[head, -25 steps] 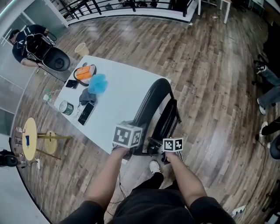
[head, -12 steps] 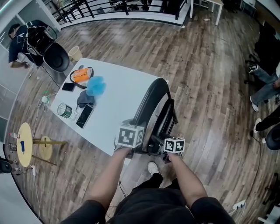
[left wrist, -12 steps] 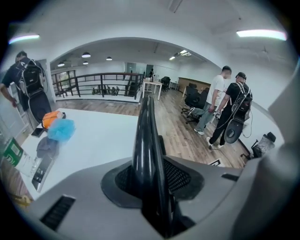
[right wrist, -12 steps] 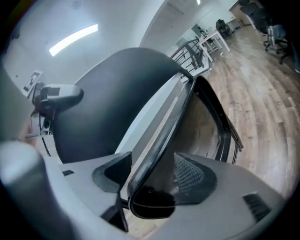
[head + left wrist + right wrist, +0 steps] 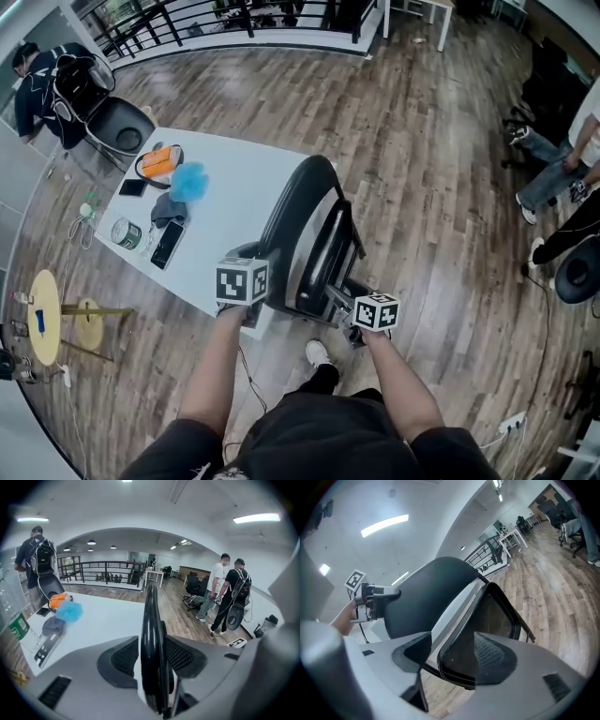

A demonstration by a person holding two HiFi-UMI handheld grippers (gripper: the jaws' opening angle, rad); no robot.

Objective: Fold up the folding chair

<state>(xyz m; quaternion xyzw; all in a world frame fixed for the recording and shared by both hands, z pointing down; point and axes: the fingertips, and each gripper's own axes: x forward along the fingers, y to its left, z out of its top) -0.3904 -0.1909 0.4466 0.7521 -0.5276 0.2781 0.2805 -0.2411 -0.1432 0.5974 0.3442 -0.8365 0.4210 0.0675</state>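
Table, white and the largest thing in view, spreads ahead and to the left of the left gripper; there is 1. Straight ahead of both tools, tight against the table's near edge, stands the 1 black folding chair. Its backrest and seat are drawn close together, so the fold looks nearly finished. The left gripper straddles the backrest's thin edge. Its jaws have just been opening and now stand apart with that edge between them, the pads not pressing it, probably because the backrest needs only steadying now. The right gripper, 1 of 2 tools, has its jaws wide apart around the seat's rounded corner, with a gap showing beside 1 pad. It seems placed there to nudge the seat up against the backrest, not to clamp it. Far ahead-left of the left gripper lie 1 orange pouch, 1 blue puff, 1 green can and 2 dark phones.
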